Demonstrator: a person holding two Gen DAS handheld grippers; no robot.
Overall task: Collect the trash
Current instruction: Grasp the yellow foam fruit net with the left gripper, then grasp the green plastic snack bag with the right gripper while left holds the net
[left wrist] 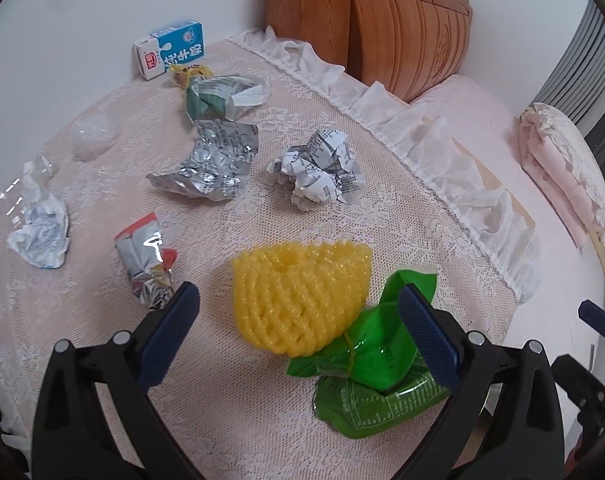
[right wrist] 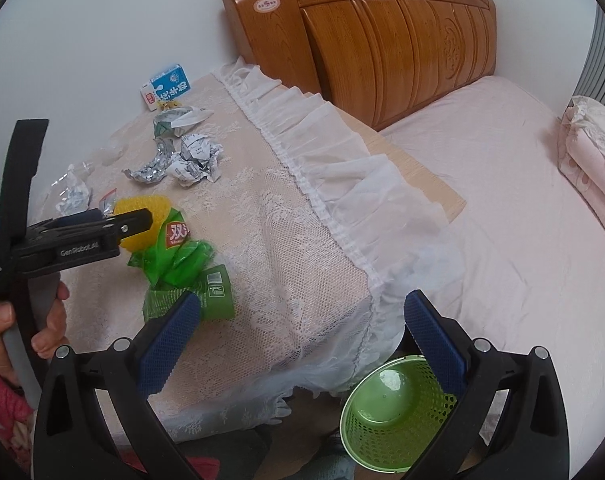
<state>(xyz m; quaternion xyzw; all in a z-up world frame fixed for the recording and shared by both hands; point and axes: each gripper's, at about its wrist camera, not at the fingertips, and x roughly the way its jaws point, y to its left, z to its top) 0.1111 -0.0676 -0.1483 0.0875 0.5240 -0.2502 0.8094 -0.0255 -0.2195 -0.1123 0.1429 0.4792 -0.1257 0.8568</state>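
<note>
Trash lies on a lace-covered bedside table [left wrist: 262, 420]. My left gripper [left wrist: 298, 300] is open, its fingers on either side of a yellow foam fruit net [left wrist: 298, 300] that rests on a green snack wrapper [left wrist: 374, 364]. Further off lie a crumpled printed paper ball [left wrist: 318, 170], a silver foil wrapper [left wrist: 212, 162], a red-and-silver wrapper [left wrist: 148, 264], a white crumpled wrapper [left wrist: 40, 232], a green-and-white packet [left wrist: 218, 96] and a blue milk carton [left wrist: 170, 50]. My right gripper [right wrist: 302, 316] is open and empty over the table's front corner. A green mesh trash basket [right wrist: 394, 416] stands on the floor below it.
A clear plastic cup [left wrist: 92, 138] lies at the table's left. A wooden headboard [right wrist: 382, 48] and a bed with a pink sheet [right wrist: 522, 260] are to the right, with folded pink bedding [right wrist: 594, 152] at the far side. The left gripper's body [right wrist: 74, 240] shows in the right wrist view.
</note>
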